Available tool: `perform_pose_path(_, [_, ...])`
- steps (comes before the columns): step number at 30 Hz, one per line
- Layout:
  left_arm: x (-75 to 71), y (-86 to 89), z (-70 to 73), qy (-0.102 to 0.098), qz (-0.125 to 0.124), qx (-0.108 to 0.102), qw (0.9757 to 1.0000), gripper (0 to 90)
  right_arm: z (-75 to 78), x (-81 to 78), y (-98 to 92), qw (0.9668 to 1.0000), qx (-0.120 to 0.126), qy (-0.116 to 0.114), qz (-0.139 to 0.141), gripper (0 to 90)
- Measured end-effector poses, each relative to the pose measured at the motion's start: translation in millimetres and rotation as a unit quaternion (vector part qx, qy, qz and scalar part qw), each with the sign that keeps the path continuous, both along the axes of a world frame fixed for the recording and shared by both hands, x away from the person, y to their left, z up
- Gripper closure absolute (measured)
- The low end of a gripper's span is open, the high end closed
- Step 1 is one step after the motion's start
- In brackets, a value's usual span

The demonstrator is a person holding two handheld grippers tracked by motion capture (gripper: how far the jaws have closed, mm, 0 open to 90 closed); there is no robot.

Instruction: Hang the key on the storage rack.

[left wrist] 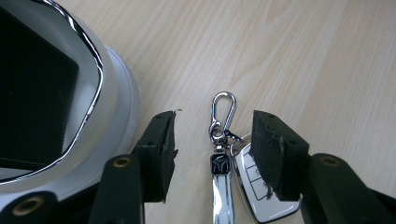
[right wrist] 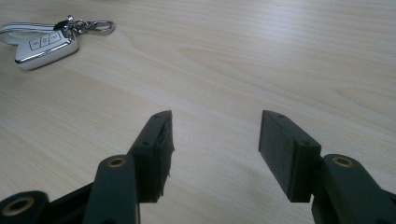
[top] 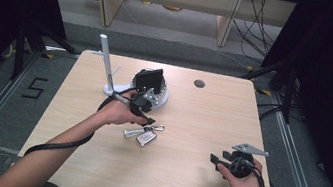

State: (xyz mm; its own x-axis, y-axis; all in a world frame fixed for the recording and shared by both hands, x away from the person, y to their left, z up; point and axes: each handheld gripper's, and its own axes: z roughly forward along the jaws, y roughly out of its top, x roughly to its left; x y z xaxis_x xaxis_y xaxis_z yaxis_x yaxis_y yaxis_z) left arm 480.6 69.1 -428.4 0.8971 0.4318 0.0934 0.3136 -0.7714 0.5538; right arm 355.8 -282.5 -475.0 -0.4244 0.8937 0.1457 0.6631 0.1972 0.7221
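— Item one?

— Car key: white fob with a chrome strap tag and a carabiner clip. It lies flat on the table, near the middle, slightly toward nine o'clock in the high view. Seen along my left gripper, the tag and clip sit between my two pads; the fob is partly behind the pad at three o'clock.

— Held?

— No. My left fingers stand partly apart, astride the key, and I see no pad pressing on it.

— Item two?

— White round holder with a chrome rim and a dark object in it, at nine o'clock of my left pad, just beside it.

— Item three?

— My right gripper, at four o'clock on the table, well apart from the key. Fingers partly apart, nothing between them but bare wood.

— Item four?

— White upright post on a base, at ten o'clock of the holder.
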Motion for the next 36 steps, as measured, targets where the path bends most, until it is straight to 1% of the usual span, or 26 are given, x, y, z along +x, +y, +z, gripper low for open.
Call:
perform_pose_path(3, [4.7,-7.4,-3.2,0.026,-0.001,0.027,0.9993,52.1,0.3,0.0,0.3,1.0000,0.004,0.004,0.000,46.0])
perform_pose_path(4, [5.9,-10.3,-5.6,0.031,0.003,0.030,0.9990,52.6,0.9,-1.8,2.8,0.9997,0.013,0.017,-0.012,46.0])
perform_pose_path(6, [7.9,-15.8,-10.7,0.040,0.011,0.036,0.9985,53.2,0.6,-1.5,2.7,0.9998,0.010,0.016,-0.008,46.0])
perform_pose_path(7, [9.5,-18.1,-13.1,0.040,0.008,0.043,0.9982,54.1,-0.3,0.2,1.0,1.0000,0.001,0.006,0.001,46.0])
perform_pose_path(8, [9.5,-18.1,-13.1,0.040,0.008,0.043,0.9982,54.6,-0.3,0.2,1.0,1.0000,0.001,0.006,0.001,46.0])
perform_pose_path(10, [11.3,-25.5,-20.0,0.052,0.018,0.047,0.9974,54.8,-0.9,0.2,1.4,1.0000,0.002,0.009,0.001,46.0])
perform_pose_path(12, [12.9,-27.3,-21.9,0.057,0.019,0.049,0.9970,54.8,-2.4,1.1,1.6,1.0000,0.008,0.003,0.003,46.0])
perform_pose_path(14, [18.5,-31.6,-29.7,0.056,0.027,0.063,0.9961,54.8,-2.8,1.1,2.1,0.9999,0.011,0.006,0.007,45.9])
perform_pose_path(15, [20.1,-32.7,-31.9,0.060,0.028,0.067,0.9956,54.9,-1.7,0.3,2.6,1.0000,0.002,0.009,0.001,45.9])
perform_pose_path(18, [24.0,-34.9,-37.5,0.077,0.035,0.055,0.9949,54.2,-2.1,0.3,2.5,1.0000,0.000,0.009,0.004,45.9])
perform_pose_path(19, [25.2,-35.2,-39.0,0.084,0.035,0.057,0.9942,54.2,-2.2,0.2,2.1,0.9999,-0.001,0.010,0.005,45.8])
perform_pose_path(20, [25.2,-36.0,-41.5,0.086,0.040,0.057,0.9939,54.1,-2.2,0.2,2.3,0.9999,0.002,0.010,0.002,45.8])
perform_pose_path(22, [26.4,-36.2,-44.9,0.089,0.037,0.070,0.9929,54.0,-2.3,0.4,2.1,1.0000,0.001,0.010,0.001,45.8])
perform_pose_path(23, [26.5,-36.3,-46.7,0.092,0.040,0.069,0.9925,54.1,-2.5,0.5,2.1,1.0000,-0.002,0.009,-0.001,45.8])
perform_pose_path(24, [26.4,-36.8,-48.1,0.088,0.044,0.071,0.9925,54.2,-2.3,0.3,2.0,0.9999,0.001,0.010,0.002,45.8])
perform_pose_path(26, [26.9,-36.7,-48.8,0.088,0.041,0.077,0.9923,54.7,-2.3,0.2,2.3,0.9999,0.001,0.010,0.001,45.8])
perform_pose_path(27, [26.2,-36.8,-49.5,0.088,0.043,0.075,0.9924,55.0,-2.3,0.1,2.3,0.9999,0.001,0.011,0.001,45.8])
perform_pose_path(28, [25.5,-36.5,-50.0,0.088,0.040,0.081,0.9920,56.1,-2.6,0.4,2.1,1.0000,0.000,0.007,0.003,45.7])
perform_pose_path(29, [24.7,-35.8,-50.7,0.091,0.037,0.088,0.9912,57.8,-2.6,0.3,1.8,1.0000,-0.001,0.007,0.004,45.7])
perform_pose_path(30, [24.6,-34.3,-50.7,0.097,0.033,0.102,0.9895,59.3,-2.6,0.1,1.8,1.0000,0.000,0.007,0.004,45.7])
perform_pose_path(31, [24.2,-33.0,-51.2,0.103,0.036,0.102,0.9888,61.0,-2.7,0.1,1.7,1.0000,0.000,0.007,0.004,45.7])
perform_pose_path(32, [22.8,-32.5,-51.9,0.111,0.050,0.095,0.9881,62.5,-2.9,0.1,1.8,1.0000,0.000,0.007,0.003,45.7])
perform_pose_path(33, [23.7,-30.8,-50.8,0.115,0.044,0.106,0.9866,63.0,-3.4,0.1,2.0,0.9999,0.004,0.010,0.003,45.7])
perform_pose_path(34, [23.7,-30.8,-50.8,0.115,0.044,0.106,0.9866,63.1,-3.4,0.1,2.0,0.9999,0.004,0.010,0.003,45.7])
perform_pose_path(35, [23.1,-29.9,-50.3,0.122,0.050,0.110,0.9851,63.5,-3.4,-0.1,2.3,1.0000,-0.001,0.010,0.001,45.7])
perform_pose_path(36, [23.5,-29.0,-50.3,0.125,0.050,0.110,0.9848,63.3,-4.1,0.7,2.0,1.0000,0.000,0.007,0.006,45.6])
